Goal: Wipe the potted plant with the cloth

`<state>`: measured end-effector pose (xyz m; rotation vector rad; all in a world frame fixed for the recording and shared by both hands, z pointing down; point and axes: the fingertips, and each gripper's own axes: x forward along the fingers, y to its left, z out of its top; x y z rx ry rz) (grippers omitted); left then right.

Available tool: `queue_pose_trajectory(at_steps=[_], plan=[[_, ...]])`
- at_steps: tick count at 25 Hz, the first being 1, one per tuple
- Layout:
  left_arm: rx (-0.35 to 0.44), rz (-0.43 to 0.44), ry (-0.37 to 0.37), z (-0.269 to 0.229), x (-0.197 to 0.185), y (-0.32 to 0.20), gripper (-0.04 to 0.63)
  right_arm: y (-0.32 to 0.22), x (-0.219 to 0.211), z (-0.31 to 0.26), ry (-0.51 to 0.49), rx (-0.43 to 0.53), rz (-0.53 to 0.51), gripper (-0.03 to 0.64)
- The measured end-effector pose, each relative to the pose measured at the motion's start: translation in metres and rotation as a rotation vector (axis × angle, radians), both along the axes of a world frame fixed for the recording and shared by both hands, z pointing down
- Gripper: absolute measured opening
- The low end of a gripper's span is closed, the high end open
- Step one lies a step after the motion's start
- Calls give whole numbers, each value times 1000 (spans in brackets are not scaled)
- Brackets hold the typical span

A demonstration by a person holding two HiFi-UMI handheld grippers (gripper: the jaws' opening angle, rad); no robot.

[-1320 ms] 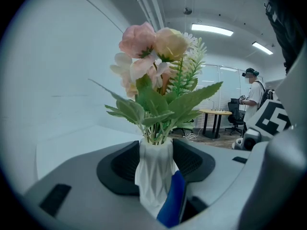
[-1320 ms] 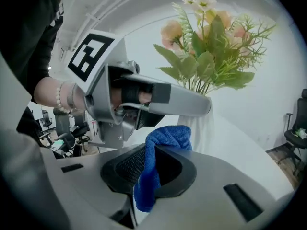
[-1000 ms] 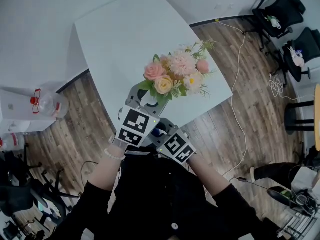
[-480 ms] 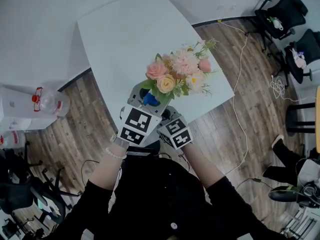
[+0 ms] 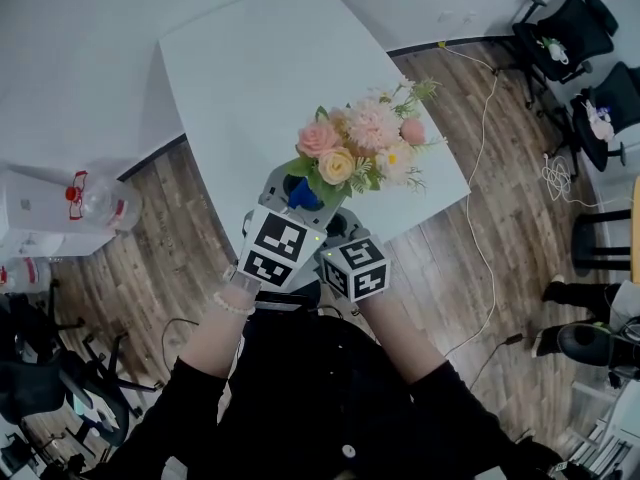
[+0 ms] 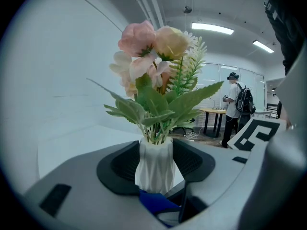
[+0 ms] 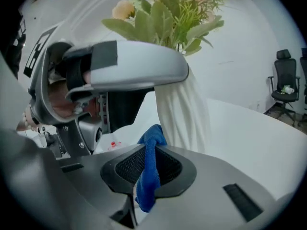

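Left gripper view: left gripper pressed onto the white pot of the potted plant, centre frame, pads touching both sides. Right gripper view: right gripper pinching the blue cloth, its top fold just beside the pot's base. Head view: plant at mid-frame, over the near edge of the white table. Risks, as judged: cloth held by a thin fold, could drag out on a firm rub; a sideways push could twist the pot in its grip and tip it off the edge

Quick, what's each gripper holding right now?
Left gripper: shut on the vase.
Right gripper: shut on the cloth.
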<state>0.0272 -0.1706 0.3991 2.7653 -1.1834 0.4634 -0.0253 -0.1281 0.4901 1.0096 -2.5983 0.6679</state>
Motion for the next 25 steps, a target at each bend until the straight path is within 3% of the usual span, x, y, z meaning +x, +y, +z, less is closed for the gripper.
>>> queue_pose_trajectory(at_steps=[5,11,25], plan=[[-2,13,-11,-1,-1,1,225,-1,2,-30,-60,50,38,72],[-11,9,-4,0,-1,1,225,1,10,-45,-40,123,28,72],[-7,-5,2,0,-1,1,225,6,20,25,150,1,-23,72]])
